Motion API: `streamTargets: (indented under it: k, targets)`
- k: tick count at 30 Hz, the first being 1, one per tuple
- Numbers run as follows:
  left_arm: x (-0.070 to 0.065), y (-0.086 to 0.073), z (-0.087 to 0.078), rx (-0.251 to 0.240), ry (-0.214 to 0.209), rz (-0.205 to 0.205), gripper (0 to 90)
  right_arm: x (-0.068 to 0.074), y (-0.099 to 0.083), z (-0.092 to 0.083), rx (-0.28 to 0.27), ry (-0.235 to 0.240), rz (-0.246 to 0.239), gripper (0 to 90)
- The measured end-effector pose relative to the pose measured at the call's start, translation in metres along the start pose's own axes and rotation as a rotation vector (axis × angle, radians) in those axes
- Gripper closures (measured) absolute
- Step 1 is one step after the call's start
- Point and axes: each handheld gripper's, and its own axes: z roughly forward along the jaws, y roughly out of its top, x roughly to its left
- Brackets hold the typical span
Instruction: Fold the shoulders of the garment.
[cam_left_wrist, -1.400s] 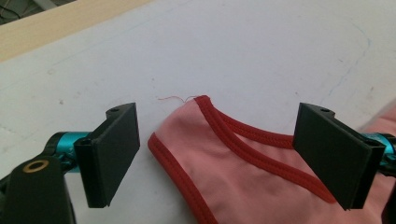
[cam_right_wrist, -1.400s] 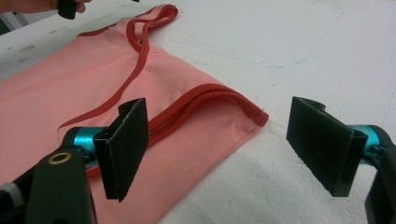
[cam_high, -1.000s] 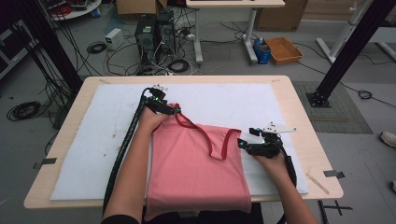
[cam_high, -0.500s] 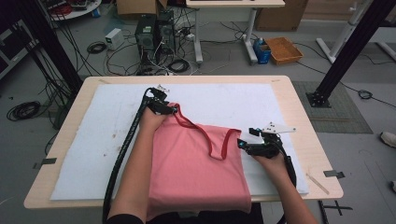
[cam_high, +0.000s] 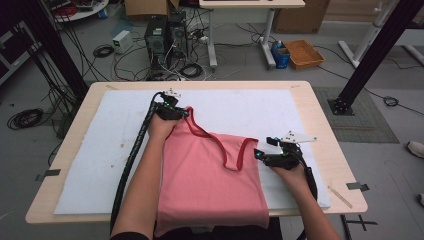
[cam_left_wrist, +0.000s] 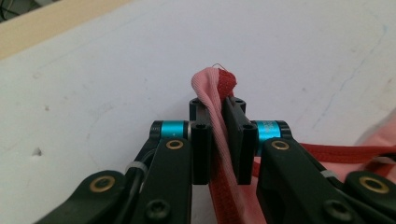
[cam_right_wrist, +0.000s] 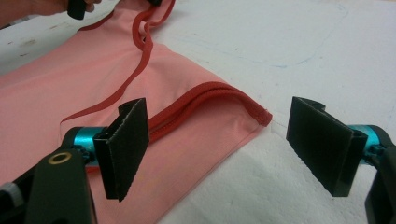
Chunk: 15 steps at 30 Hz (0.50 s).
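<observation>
A salmon-pink sleeveless knit top with dark red binding (cam_high: 210, 175) is laid flat on the white padded mat (cam_high: 90, 155) that covers the light wooden desk (cam_high: 320, 105). Its long axis runs from the hem at the near desk edge to the shoulder straps, which point away from the person.

The left claw (cam_high: 181, 112) is clenched on the far left shoulder strap (cam_left_wrist: 219, 88); its jaws have just been closing, and a fold of pink fabric and red binding is pinched between the pads (cam_left_wrist: 201, 149). The right claw (cam_right_wrist: 219, 149) is released, with its jaws spread wide. It is held just above the mat at the right shoulder corner of the top (cam_right_wrist: 254, 112), and nothing is gripped.

The fabric is judged to be light, soft and limp. Sagging and stretching are to be expected when it is lifted from one point. The bound edges at the straps are judged the firmest places to grip. Both shoulder points should be held so that the top hangs evenly.
</observation>
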Motion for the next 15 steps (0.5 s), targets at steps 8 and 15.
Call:
streamTargets:
  k: [8,15]
  targets:
    - [-0.014,0.000,-0.026,-0.106,-0.033,0.010,81.0,0.000,0.000,0.000,-0.001,-0.003,-0.007,21.1]
    - [-0.036,-0.014,-0.052,-0.195,-0.067,0.025,80.9,0.000,0.000,0.000,-0.003,-0.003,-0.009,21.1]
